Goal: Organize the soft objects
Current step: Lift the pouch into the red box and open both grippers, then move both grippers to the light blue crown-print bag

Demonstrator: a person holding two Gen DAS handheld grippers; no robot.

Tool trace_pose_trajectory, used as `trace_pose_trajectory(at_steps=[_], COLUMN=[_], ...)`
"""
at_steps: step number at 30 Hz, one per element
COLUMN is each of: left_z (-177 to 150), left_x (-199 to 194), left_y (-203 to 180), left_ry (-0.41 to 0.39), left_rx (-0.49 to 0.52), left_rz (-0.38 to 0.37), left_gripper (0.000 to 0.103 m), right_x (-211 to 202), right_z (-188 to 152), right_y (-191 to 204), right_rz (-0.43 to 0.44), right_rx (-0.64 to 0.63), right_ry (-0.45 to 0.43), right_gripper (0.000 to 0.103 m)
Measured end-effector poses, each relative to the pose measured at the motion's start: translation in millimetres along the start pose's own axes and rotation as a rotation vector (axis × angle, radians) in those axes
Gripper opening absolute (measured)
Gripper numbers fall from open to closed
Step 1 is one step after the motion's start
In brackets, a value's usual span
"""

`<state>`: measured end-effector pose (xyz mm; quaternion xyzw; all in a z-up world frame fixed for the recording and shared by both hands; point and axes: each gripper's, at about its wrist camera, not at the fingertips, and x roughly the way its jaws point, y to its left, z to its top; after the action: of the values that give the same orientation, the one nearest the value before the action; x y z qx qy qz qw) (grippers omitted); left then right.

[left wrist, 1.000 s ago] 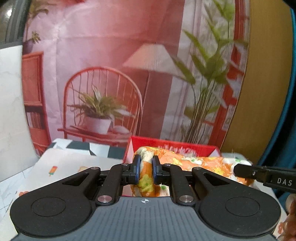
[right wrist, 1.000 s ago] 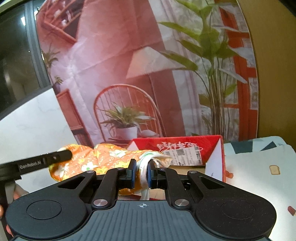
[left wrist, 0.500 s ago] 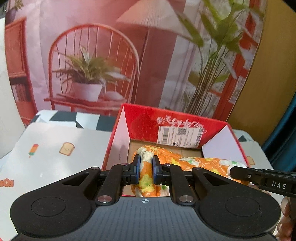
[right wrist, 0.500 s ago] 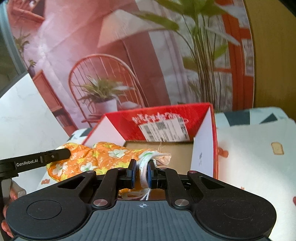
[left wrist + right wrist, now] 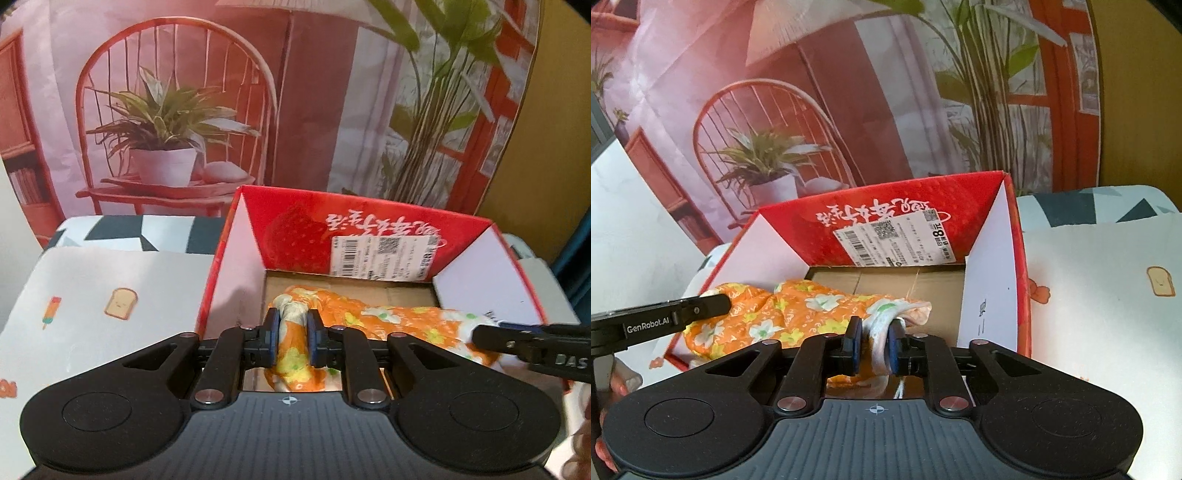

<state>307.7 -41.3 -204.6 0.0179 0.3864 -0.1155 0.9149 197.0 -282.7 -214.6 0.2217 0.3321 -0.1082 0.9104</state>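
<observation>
- My left gripper [image 5: 291, 334] has one end of the orange floral cloth [image 5: 388, 321] between its blue pads; jaws are opening, cloth bunch still fills the gap and touches both pads.
- My right gripper [image 5: 874, 345] has the other, whiter end of the cloth between its pads; jaws opening too, fabric still pinched there.
- Cloth sags in a rope-like roll between the two grippers, down inside the red cardboard box [image 5: 295, 229], over its brown floor.
- In the left wrist view the cloth runs from centre out toward 3 o'clock, where the right gripper's finger pokes in; the box's label wall sits at 12.
- In the right wrist view the cloth runs from centre toward 9 o'clock, and part of it laps over the box's left wall near the left gripper's finger.
- Handling guess: light, limp, crumples easily, no stiffness, not fragile. It'll slump wherever it's let go.
- Best hold is the bunched, twisted ends, thick enough for the pads; a single flat layer would likely slip.
- Box stands on a printed mat [image 5: 110, 280] with toast and popsicle motifs.
- Risk: the 9 o'clock end may stay draped over the wall.
</observation>
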Motion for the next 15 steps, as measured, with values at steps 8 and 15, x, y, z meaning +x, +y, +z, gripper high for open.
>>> trace_pose_trajectory(at_steps=[8,15], left_z=[2.3,-15.7], left_x=[-6.9,-52.7], left_y=[13.9,20.7], left_ry=[-0.017,-0.080], left_rx=[0.001,-0.002], left_rz=[-0.021,-0.061], left_gripper=[0.054,0.066], right_x=[-8.4,-52.7], right_z=[-0.1,-9.8], right_y=[-4.9,-1.8], right_rz=[-0.032,-0.011], right_rx=[-0.019,-0.040], right_ry=[-0.020,-0.129], right_gripper=[0.040,0.051])
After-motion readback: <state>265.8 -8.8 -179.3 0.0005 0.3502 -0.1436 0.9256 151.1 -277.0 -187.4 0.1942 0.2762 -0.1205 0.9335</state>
